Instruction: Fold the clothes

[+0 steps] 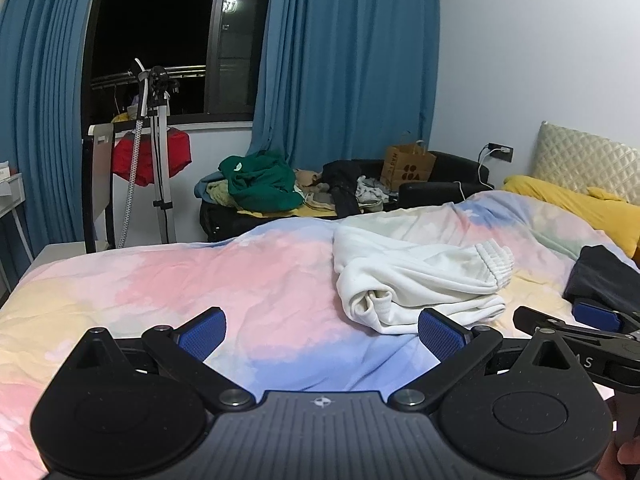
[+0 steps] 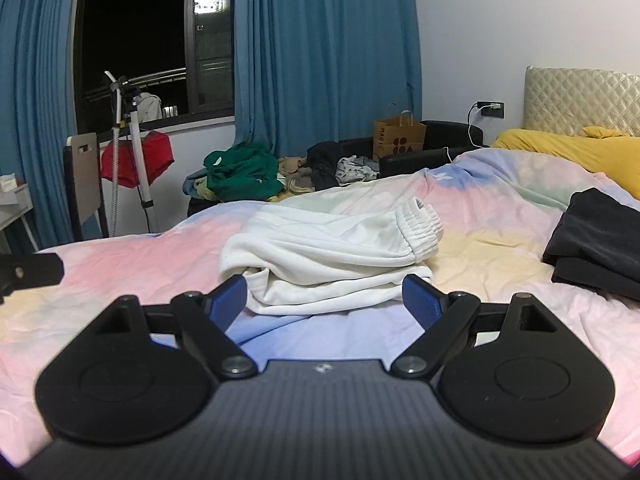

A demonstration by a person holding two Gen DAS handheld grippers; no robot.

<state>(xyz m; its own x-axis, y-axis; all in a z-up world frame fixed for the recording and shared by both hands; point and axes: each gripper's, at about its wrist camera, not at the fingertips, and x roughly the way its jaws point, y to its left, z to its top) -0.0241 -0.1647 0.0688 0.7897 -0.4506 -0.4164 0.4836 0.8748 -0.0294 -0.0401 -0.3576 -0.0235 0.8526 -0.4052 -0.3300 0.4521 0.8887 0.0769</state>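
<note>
A white garment (image 1: 416, 276) with a ribbed cuff lies folded in a bundle on the pastel tie-dye bedspread (image 1: 240, 280). It also shows in the right wrist view (image 2: 328, 256). My left gripper (image 1: 322, 334) is open and empty, just in front and left of the bundle. My right gripper (image 2: 326, 302) is open and empty, its jaws standing either side of the bundle's near edge, and it shows in the left wrist view (image 1: 592, 320). A folded dark garment (image 2: 600, 248) lies to the right on the bed.
A yellow pillow (image 2: 572, 152) lies at the quilted headboard. Beyond the bed a black sofa holds a clothes pile with a green garment (image 2: 240, 176) and a brown paper bag (image 2: 398, 140). A steamer stand (image 1: 158, 152) with red cloth and blue curtains stand by the window.
</note>
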